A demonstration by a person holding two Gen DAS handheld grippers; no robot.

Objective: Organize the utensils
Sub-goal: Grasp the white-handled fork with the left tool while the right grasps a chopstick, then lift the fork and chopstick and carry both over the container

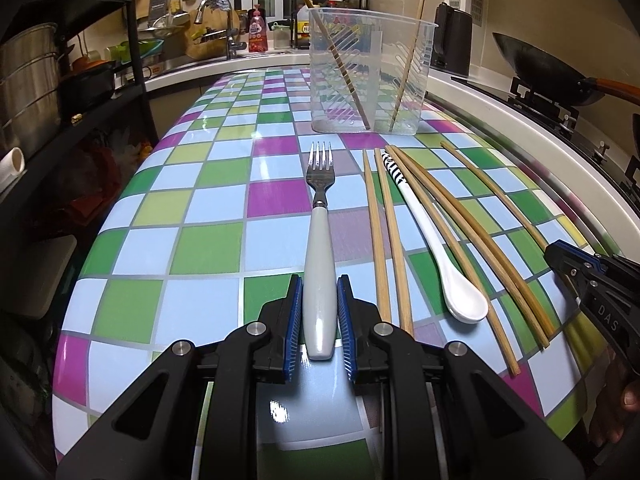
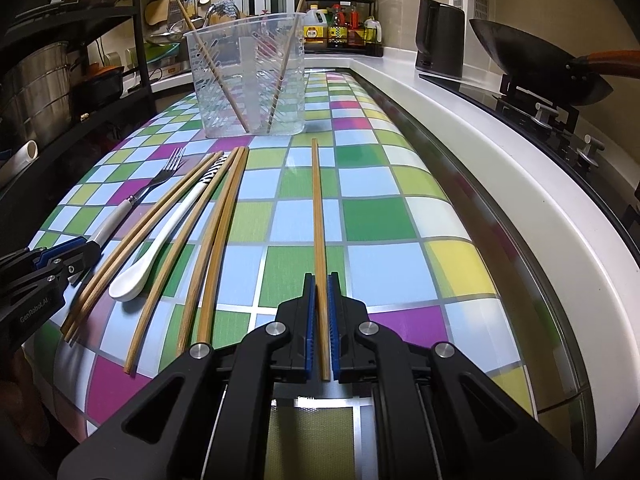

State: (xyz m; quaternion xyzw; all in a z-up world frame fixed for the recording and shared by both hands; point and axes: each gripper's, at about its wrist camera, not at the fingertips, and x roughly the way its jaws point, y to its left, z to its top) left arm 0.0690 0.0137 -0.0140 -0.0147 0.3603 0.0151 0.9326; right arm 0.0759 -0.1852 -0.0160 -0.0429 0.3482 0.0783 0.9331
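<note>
A fork with a pale handle points away from me on the checked tablecloth. My left gripper is shut on its handle, blue pads against both sides. My right gripper is shut on one wooden chopstick, which runs straight ahead. Between the two lie a white spoon and several loose chopsticks. A clear plastic container stands upright at the far end of the table with two chopsticks leaning inside. In the right wrist view the left gripper shows at the left edge, holding the fork.
A white counter rim runs along the table's right side, with a wok on the stove and a dark kettle behind it. A black shelf with steel pots stands close on the left. Sink and bottles sit at the back.
</note>
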